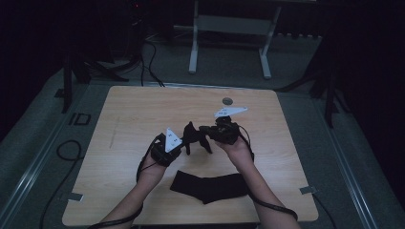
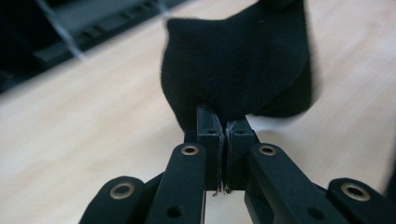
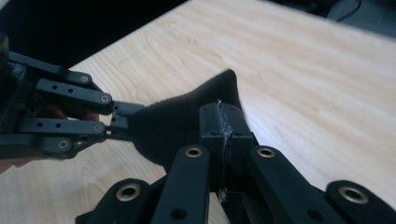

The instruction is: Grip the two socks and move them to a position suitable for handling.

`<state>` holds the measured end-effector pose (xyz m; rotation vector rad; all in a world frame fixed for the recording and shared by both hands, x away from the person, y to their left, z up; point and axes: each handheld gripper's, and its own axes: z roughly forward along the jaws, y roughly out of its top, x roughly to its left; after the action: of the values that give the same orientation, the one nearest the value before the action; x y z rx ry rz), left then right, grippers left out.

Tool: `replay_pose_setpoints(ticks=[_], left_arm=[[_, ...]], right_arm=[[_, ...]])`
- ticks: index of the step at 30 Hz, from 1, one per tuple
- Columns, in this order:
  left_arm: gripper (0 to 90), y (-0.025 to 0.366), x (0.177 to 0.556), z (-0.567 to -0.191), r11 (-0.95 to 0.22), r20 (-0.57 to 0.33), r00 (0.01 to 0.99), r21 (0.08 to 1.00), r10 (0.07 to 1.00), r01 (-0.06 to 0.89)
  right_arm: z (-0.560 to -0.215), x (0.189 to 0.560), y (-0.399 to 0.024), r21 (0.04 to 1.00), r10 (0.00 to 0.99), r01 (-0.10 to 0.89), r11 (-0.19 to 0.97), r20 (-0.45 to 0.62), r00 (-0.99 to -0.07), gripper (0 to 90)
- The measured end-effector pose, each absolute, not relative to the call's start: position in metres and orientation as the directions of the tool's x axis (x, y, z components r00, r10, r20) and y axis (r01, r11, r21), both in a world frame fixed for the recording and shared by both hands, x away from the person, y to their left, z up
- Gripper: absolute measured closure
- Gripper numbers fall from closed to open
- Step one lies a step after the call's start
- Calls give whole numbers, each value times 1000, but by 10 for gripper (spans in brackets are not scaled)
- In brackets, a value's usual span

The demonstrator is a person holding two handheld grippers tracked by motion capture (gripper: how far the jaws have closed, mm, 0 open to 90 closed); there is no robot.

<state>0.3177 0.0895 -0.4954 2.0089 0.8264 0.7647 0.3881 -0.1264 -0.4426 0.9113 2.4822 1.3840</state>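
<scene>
**Black sock held between two grippers above a wooden table**

Black knit fabric, most likely a sock, hangs in the air between the left gripper and the right gripper, above the middle of the light wooden table. In the left gripper view the jaws of the left gripper are closed on a fold of the cloth, which bunches above them. In the right gripper view the right gripper is likewise clamped on an edge of the same piece, and the left gripper appears across from it, pinching the far end.

Handling, as a judgement: the fabric looks light, soft and limp. It sags and folds under its own weight, so it would not keep a shape when released, and it should not slip easily from closed jaws. A hold at an edge, such as the cuff or toe, would let it be stretched flat; a hold on the middle would only bunch it.

Count: two black socks, one held and a second sock lying flat near the table's front edge between the person's forearms, well apart from the held one. Two grippers, one per hand. One small round grey object sits near the far edge; what it is cannot be told.
</scene>
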Motion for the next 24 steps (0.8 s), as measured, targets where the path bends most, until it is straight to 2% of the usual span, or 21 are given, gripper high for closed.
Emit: replay_pose_setpoints(ticks=[2,4,6,8,10,11,13,15,18,20,24], left_arm=[[873,92,313,-497,-492,248,607,827,755,274],[833,94,313,-501,-505,218,639,806,738,308],[803,105,312,-520,-552,201,659,741,725,381],[750,115,311,-532,-552,171,665,721,727,418],[742,124,308,-539,-535,155,655,726,740,432],[689,128,308,-540,-528,144,652,724,745,444],[646,137,306,-541,-505,108,649,727,753,465],[636,145,305,-541,-489,95,638,732,764,475],[647,155,304,-539,-474,92,626,741,774,477],[658,161,306,-537,-449,69,618,751,783,485],[787,165,313,-538,-444,70,610,751,789,488]], right_arm=[[-440,384,-124,813,564,415,410,131,-815,889],[-444,382,-121,803,557,415,428,127,-821,887],[-472,378,-111,742,540,432,512,112,-834,884],[-493,380,-108,690,526,475,547,159,-836,861],[-509,383,-108,652,510,511,561,214,-833,685],[-513,384,-109,650,514,518,556,221,-829,667],[-514,387,-115,663,531,528,531,225,-817,589],[-511,391,-121,675,551,541,502,232,-801,592],[-509,397,-129,684,594,537,494,186,-783,644],[-510,399,-133,682,615,550,481,185,-767,737],[-519,399,-136,656,645,549,518,122,-755,895]])
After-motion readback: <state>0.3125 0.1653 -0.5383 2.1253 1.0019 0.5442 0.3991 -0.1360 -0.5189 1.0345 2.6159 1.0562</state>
